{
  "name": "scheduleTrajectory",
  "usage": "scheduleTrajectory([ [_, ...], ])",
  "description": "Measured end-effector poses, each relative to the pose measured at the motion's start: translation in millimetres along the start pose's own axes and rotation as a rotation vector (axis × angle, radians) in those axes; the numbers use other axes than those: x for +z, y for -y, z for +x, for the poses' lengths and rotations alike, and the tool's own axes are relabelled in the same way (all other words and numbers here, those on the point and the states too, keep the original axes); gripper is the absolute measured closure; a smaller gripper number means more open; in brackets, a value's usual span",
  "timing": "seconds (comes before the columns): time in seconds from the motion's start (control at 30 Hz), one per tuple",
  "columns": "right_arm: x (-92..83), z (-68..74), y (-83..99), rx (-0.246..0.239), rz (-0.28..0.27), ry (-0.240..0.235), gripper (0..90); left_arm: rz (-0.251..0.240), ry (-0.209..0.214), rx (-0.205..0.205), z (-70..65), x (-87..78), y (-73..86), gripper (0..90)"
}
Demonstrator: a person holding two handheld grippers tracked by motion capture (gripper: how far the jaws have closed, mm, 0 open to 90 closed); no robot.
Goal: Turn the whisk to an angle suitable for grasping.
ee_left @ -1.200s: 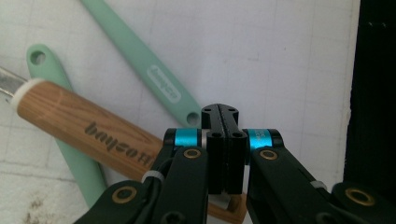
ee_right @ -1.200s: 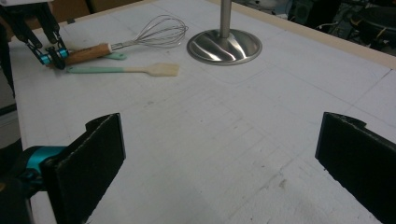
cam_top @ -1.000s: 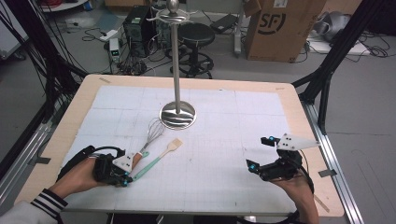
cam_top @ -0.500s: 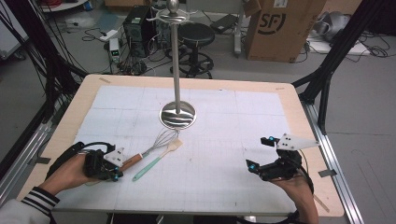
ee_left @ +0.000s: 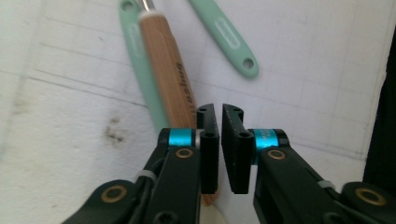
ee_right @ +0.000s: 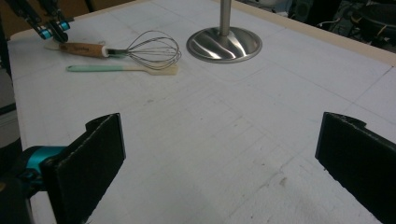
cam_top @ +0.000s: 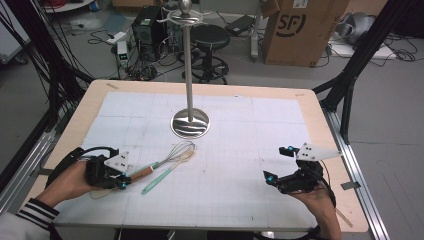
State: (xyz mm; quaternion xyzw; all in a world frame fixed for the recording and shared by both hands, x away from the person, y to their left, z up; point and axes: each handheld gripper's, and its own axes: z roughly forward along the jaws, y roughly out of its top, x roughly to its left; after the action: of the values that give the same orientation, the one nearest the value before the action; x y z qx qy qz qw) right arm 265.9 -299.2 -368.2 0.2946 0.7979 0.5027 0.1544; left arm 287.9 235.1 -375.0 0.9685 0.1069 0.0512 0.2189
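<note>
White paper covers the wooden surface [cam_top: 310, 100]. Near left, the left gripper [ee_left: 219, 116] has its jaws opening a narrow crack, just off the wooden-handled wire whisk [cam_top: 167, 157] beside a mint green spatula [cam_top: 162, 179]. The right gripper [cam_top: 280, 165] jaws are wide, empty.

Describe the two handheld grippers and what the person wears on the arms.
Both grippers are black. The left gripper has flat rectangular black pads, blue rings behind them and brass-coloured screws; a grey three-cornered plate sits on top and a black cable loops behind. The right gripper shows blue accents and a matching plate. A black-and-white striped sleeve covers the left forearm.
</note>
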Motion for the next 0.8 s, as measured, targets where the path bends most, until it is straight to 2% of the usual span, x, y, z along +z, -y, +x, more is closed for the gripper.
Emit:
scheduleTrajectory([
  [0.17,-0.6,0.2,-0.2,0.001,0.0,-0.003,0.1,-0.062,-0.02,0.008,-0.2,-15.3,-8.6,68.3],
  [0.3,-1.8,0.2,-0.5,0.002,-0.004,-0.003,0.1,-0.088,-0.033,0.012,-0.8,-23.0,-12.5,48.3],
  [0.4,-1.9,0.1,-0.4,-0.001,-0.006,-0.002,0.1,-0.134,-0.013,-0.001,-0.5,-29.3,-14.8,33.2],
  [0.47,-2.0,0.2,-0.5,0.001,-0.004,-0.005,0.1,-0.151,-0.017,-0.017,0.4,-32.0,-16.9,19.0],
  [0.57,-1.7,0.0,-0.6,0.001,-0.004,-0.006,0.1,-0.19,-0.048,-0.038,2.1,-35.8,-20.1,1.6],
  [0.63,-1.5,-0.1,-0.6,-0.001,-0.003,-0.006,0.1,-0.205,-0.049,-0.047,3.4,-37.4,-20.8,1.6],
  [0.67,-1.3,-0.1,-0.6,-0.001,-0.003,-0.006,0.1,-0.221,-0.037,-0.062,6.6,-39.9,-21.8,1.6],
  [0.8,-1.4,-0.3,-0.7,0.0,-0.004,-0.006,0.1,-0.219,-0.037,-0.069,9.7,-39.1,-22.2,1.6],
])
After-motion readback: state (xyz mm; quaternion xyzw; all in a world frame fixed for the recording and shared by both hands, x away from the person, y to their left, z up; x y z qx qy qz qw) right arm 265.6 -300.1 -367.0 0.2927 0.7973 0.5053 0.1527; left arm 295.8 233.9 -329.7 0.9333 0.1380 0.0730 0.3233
